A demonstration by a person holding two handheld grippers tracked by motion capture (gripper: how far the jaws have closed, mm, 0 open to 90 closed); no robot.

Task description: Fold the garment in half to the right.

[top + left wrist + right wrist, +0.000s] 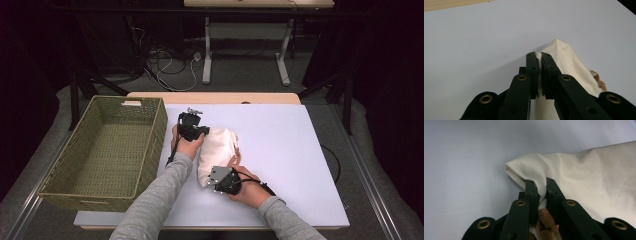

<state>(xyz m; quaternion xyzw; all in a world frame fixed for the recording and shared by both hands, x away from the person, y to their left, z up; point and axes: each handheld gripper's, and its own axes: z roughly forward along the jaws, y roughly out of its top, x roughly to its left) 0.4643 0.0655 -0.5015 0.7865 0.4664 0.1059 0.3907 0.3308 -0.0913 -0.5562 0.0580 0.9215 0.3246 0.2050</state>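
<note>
Pinching a cream cloth bag (pixel 216 152) at two ends
Lying mid-surface (pixel 280 150), at 3 o'clock from the basket (pixel 102 150); left tool (pixel 196 131) clamping its 12 o'clock edge, right tool (pixel 218 178) gripping its 6 o'clock end.

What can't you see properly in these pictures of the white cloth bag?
- What is inside the cloth bag: high view, the fabric covers it.
- The bag's near end: high view, the right tongs and hand sit over it.
- The brown piece: right gripper view, partly behind the jaws and cut off by the bottom edge.
- The fold pinched by the left tongs: left gripper view, mostly hidden between the shut jaws.
- The wicker basket's near wall inside: high view, too steep to see.
</note>
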